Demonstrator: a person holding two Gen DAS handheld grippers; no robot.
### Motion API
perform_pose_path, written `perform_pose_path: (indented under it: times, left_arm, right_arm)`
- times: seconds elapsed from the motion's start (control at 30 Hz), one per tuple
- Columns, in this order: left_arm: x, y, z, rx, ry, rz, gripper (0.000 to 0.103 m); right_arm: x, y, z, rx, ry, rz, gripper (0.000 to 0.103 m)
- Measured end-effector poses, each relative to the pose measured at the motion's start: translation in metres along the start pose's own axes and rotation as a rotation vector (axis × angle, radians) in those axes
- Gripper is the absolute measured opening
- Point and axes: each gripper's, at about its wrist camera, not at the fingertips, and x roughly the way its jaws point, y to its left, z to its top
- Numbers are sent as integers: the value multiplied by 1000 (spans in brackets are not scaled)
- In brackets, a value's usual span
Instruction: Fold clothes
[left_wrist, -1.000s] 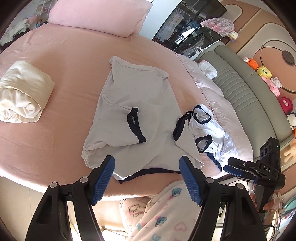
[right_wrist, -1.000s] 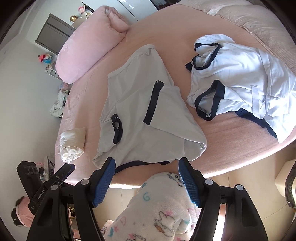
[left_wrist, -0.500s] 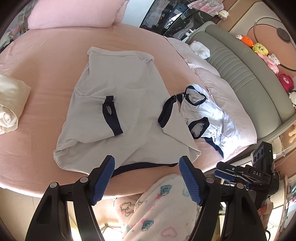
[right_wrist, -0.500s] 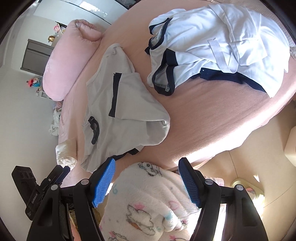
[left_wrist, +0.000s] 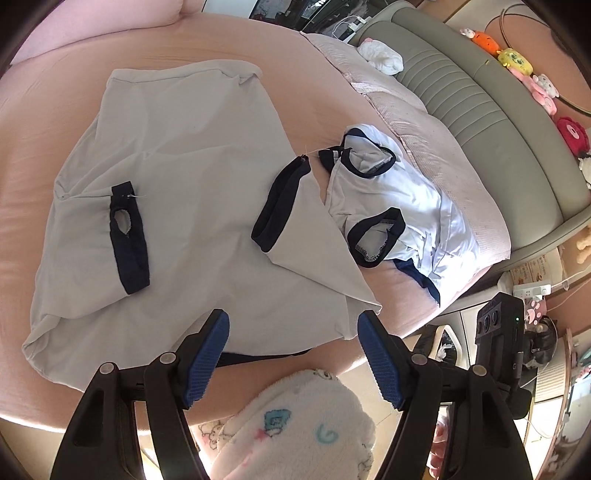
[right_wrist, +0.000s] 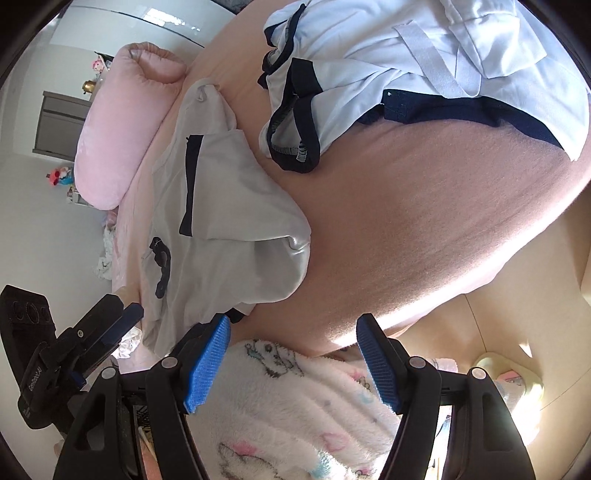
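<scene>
The grey shirt (left_wrist: 192, 177) lay on the bed (left_wrist: 37, 122), sleeves folded in, further folds apparently left; the white shirt (left_wrist: 402, 210) beside it was crumpled. Left gripper (left_wrist: 293, 354) and right gripper (right_wrist: 293, 360) hung open, empty.

I was in a home bedroom: a round bed (left_wrist: 332, 77) in a pink sheet, a pink pillow (right_wrist: 122, 125), a padded headboard (left_wrist: 491, 107) lined with plush toys (left_wrist: 517, 62), and a grey dresser (right_wrist: 59, 125) by the wall.
</scene>
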Motion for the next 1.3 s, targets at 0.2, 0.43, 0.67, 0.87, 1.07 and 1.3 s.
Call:
perform_pose_path:
  times: [0.2, 0.43, 0.67, 0.87, 1.07, 1.3]
  left_arm:
    - [24, -1, 7, -49, 31, -41, 71]
    - [49, 9, 18, -153, 68, -124, 71]
    - [77, 19, 28, -265, 103, -220, 71]
    - [88, 24, 34, -315, 84, -256, 71]
    - [92, 29, 33, -336, 66, -265, 71]
    - [93, 31, 26, -374, 38, -280, 71]
  right_arm:
    - [7, 8, 4, -103, -31, -49, 70]
    - [11, 9, 9, -110, -72, -2, 70]
    - [19, 24, 10, -241, -114, -66, 70]
    - [22, 29, 12, -290, -161, -86, 70]
    - [21, 24, 8, -258, -214, -69, 70]
    - [20, 33, -7, -314, -246, -158, 47]
